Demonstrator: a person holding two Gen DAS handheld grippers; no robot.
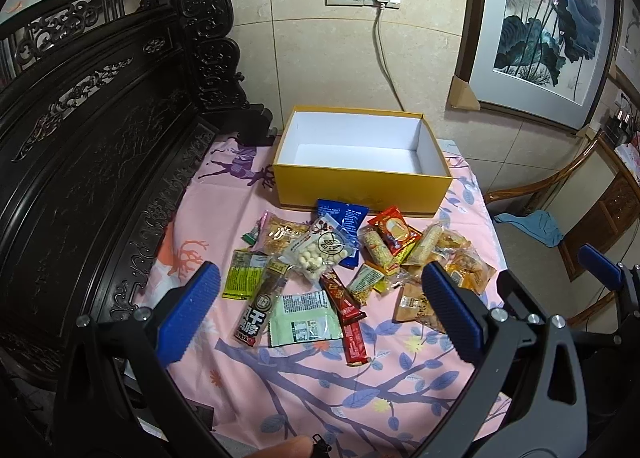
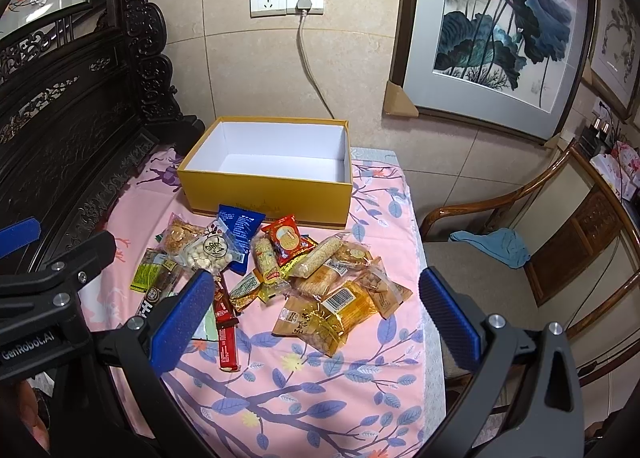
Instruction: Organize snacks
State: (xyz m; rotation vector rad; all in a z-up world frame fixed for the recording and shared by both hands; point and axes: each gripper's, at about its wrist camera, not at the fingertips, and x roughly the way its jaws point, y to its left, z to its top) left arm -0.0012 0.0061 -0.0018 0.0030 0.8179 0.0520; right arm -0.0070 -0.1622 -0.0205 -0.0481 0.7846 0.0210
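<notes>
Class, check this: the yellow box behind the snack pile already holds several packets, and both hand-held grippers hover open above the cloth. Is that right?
One part is wrong. The yellow box holds nothing; its white inside is bare in the left wrist view. All the snack packets lie on the pink cloth in front of it. The left hand-held gripper and right hand-held gripper do hover open.

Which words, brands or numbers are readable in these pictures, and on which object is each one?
"GenRobot.AI": white letters on the left tool's black body, seen in the right wrist view.
"干": large white character on the dark stick pack.
Print on the other snack packs, their barcodes, and the yellow box front: too small or blurred.
</notes>
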